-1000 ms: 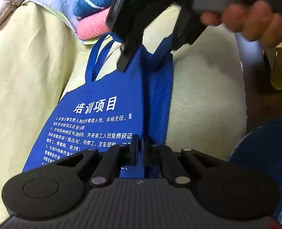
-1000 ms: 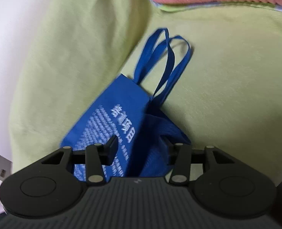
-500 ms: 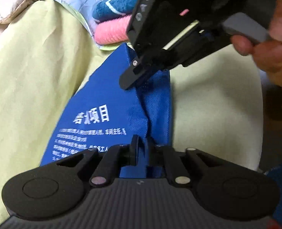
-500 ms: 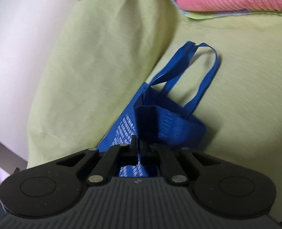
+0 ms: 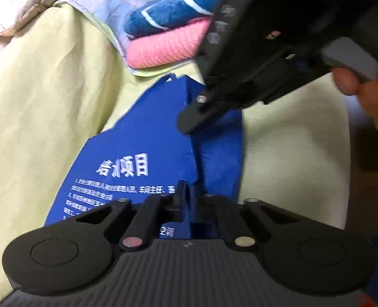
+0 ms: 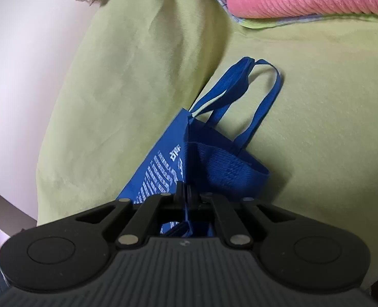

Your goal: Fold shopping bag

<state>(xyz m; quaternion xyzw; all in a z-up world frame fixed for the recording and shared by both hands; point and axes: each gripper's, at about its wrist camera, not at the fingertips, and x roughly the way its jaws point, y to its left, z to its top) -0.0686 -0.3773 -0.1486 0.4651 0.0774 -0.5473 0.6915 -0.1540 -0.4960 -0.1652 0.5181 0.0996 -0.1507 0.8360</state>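
Pale yellow-green fabric (image 5: 43,117) covers the soft surface under our two tools, and it rises like a cushion on the left of the right wrist view. On it lies the blue non-woven shopping bag with white printed Chinese text (image 5: 143,138).

Our left tool (image 5: 187,192) has its fingers pressed together on a raised fold of the bag, at the near edge, and the printed panel spreads to the left of it. Beyond this tool, our right tool (image 5: 189,120) comes down from the upper right and its dark tip touches the same fold at the far end of the bag. A hand (image 5: 368,94) holds its grey handle at the right edge.

From the right wrist view, the fingers of the right tool (image 6: 186,190) are also together, clamped on the upper edge of the bag (image 6: 214,163). The two blue handles (image 6: 242,94) lie flat on the fabric ahead of this tool, pointing away from it.

Farther behind the bag we see a folded pink knitted cloth (image 5: 163,48) with a folded dark blue towel (image 5: 171,12) on top of it, both resting on a light patterned sheet (image 5: 107,2).
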